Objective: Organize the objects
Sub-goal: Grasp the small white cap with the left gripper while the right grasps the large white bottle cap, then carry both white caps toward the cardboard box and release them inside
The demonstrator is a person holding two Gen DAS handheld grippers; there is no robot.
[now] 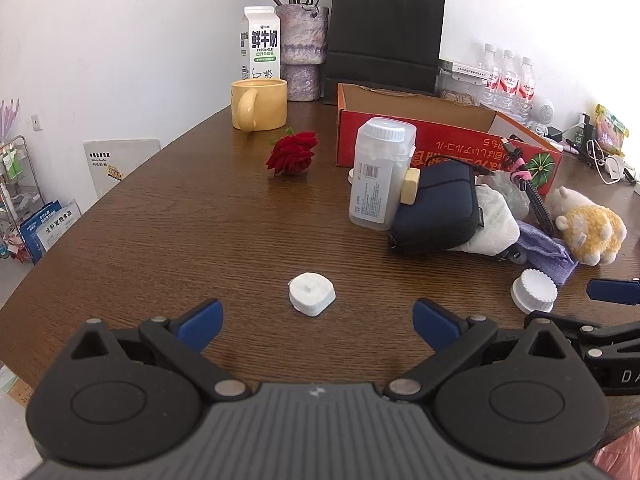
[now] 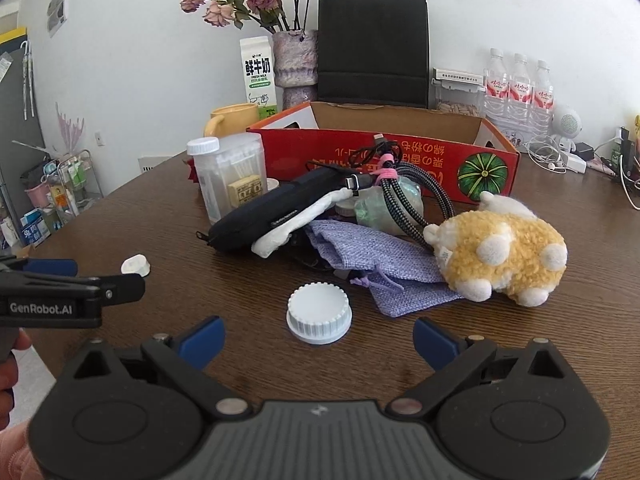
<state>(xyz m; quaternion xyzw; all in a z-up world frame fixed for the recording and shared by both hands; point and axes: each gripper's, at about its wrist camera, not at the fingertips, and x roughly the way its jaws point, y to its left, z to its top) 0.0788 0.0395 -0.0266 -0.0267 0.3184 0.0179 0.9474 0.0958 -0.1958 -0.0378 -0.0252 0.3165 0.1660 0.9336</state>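
Note:
My left gripper (image 1: 318, 326) is open, low over the brown table, with a small white rounded-square piece (image 1: 312, 294) lying just ahead between its blue fingertips. My right gripper (image 2: 319, 340) is open too, and a white ribbed screw lid (image 2: 319, 313) sits on the table just in front of it. That lid (image 1: 534, 291) also shows at the right of the left wrist view. Behind lies a pile: clear plastic jar (image 2: 230, 184), black pouch (image 2: 276, 210), braided cable (image 2: 404, 196), purple cloth bag (image 2: 384, 272), yellow plush toy (image 2: 504, 248). An open red cardboard box (image 2: 400, 148) stands beyond.
At the back are a yellow mug (image 1: 260, 104), a milk carton (image 1: 260, 42), a vase of dried flowers (image 1: 302, 52), a black paper bag (image 2: 374, 48) and water bottles (image 2: 520, 84). A red fabric rose (image 1: 292, 154) lies near the mug. The table's left edge curves away.

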